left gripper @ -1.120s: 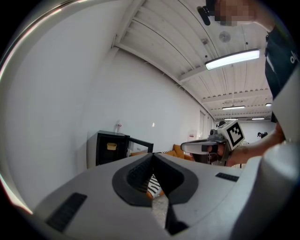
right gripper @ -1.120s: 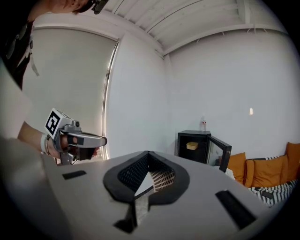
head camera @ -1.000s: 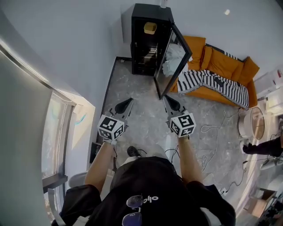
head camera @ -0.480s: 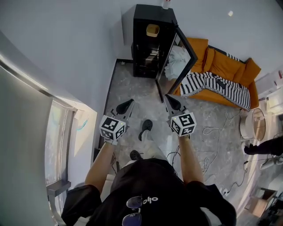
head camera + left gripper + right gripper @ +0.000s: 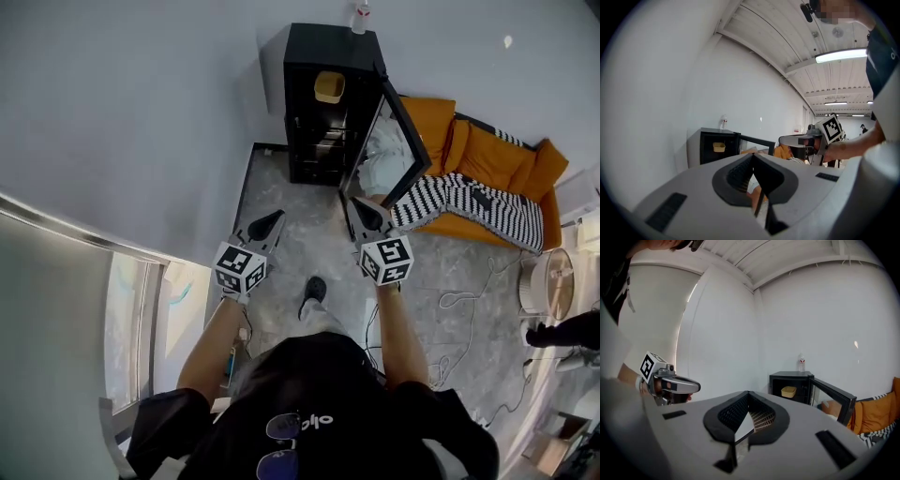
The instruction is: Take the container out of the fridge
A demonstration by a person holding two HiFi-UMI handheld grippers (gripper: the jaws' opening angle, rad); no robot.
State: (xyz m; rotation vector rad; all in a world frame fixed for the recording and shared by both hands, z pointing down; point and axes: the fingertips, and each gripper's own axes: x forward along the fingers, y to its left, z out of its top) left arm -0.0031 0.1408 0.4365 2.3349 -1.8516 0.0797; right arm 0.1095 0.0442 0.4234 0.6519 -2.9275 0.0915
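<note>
A black fridge stands against the far wall with its glass door swung open to the right. On its top shelf sits the yellow container, also seen in the left gripper view and the right gripper view. Both grippers are held out level towards the fridge, well short of it. My left gripper is shut and holds nothing, its jaws meeting at the tip. My right gripper is shut and empty too, near the door's lower edge in the head view.
A small bottle stands on top of the fridge. Right of the door is an orange sofa with a striped blanket. Cables lie on the floor, a round table stands at the right, and a white wall runs along the left.
The person has walked towards the fridge. Both grippers have moved forward with them, still shut, and the fridge is nearer in view.
</note>
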